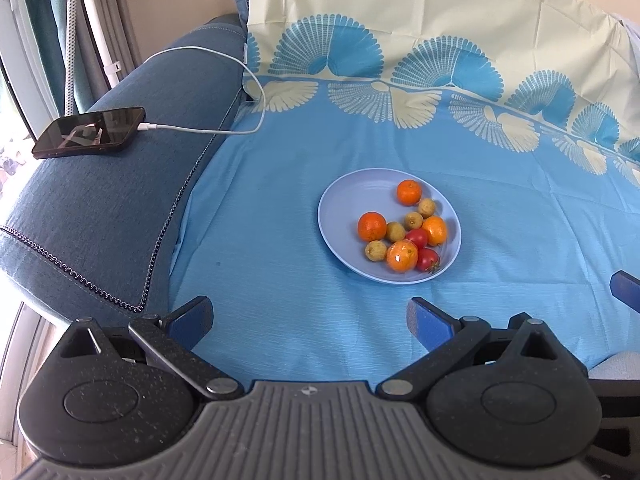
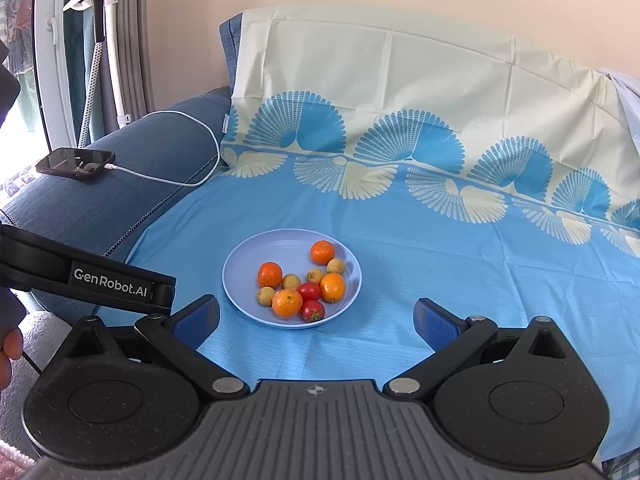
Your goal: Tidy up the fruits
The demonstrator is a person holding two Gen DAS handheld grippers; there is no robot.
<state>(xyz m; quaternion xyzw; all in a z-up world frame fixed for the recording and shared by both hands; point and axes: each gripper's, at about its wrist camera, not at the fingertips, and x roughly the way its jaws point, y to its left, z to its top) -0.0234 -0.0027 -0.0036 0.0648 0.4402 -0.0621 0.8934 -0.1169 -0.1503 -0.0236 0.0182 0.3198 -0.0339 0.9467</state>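
A pale blue plate (image 1: pixel 348 196) sits on the blue cloth and also shows in the right wrist view (image 2: pixel 248 256). It holds several oranges (image 1: pixel 371 226), two red tomatoes (image 1: pixel 417 237) and several small yellow-brown fruits (image 1: pixel 375 250); the oranges (image 2: pixel 269 274) and tomatoes (image 2: pixel 309 291) also show from the right. My left gripper (image 1: pixel 310 320) is open and empty, short of the plate. My right gripper (image 2: pixel 316 320) is open and empty, just short of the plate's near rim. A right fingertip (image 1: pixel 626 286) shows at the left view's right edge.
A blue patterned cloth (image 1: pixel 280 280) covers a sofa seat and backrest. A black phone (image 1: pixel 90 132) on a white charging cable (image 1: pixel 224 132) lies on the blue armrest (image 1: pixel 100 216) at the left. The left gripper's body (image 2: pixel 100 276) crosses the right view's left side.
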